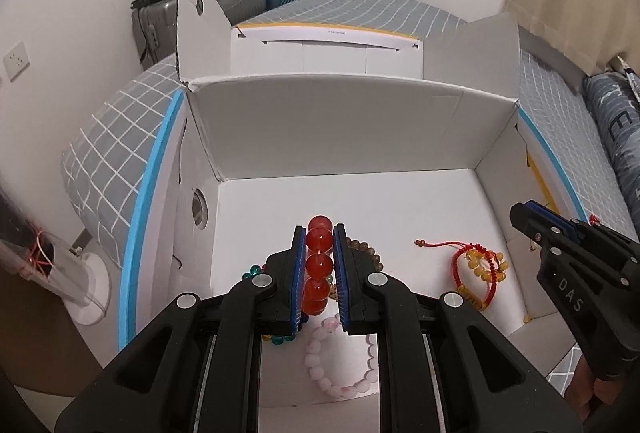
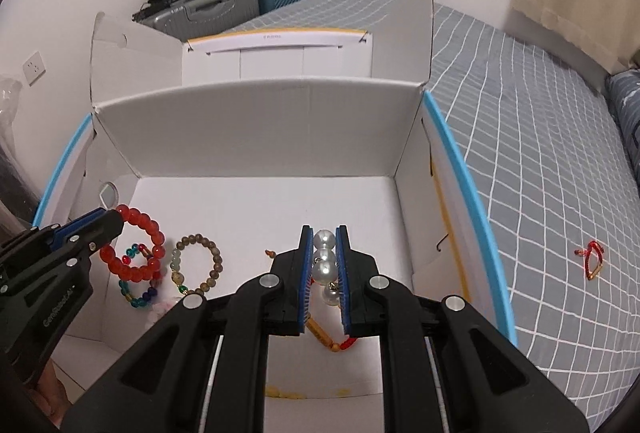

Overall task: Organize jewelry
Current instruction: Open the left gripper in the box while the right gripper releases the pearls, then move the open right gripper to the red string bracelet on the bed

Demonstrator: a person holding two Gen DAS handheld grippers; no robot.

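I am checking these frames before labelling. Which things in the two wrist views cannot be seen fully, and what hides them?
- Pearl bracelet, right wrist view: only a few beads show; the right gripper covers the rest.
- Pink bead bracelet, left wrist view: the left gripper covers its upper part.
- Red cord piece on the bedsheet: too small to identify.
- Right gripper's load, left wrist view: hidden behind its body.

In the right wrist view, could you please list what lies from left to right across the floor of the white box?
Left gripper holding the red bead bracelet → brown wooden bead bracelet → right gripper clamping the white pearl strand.
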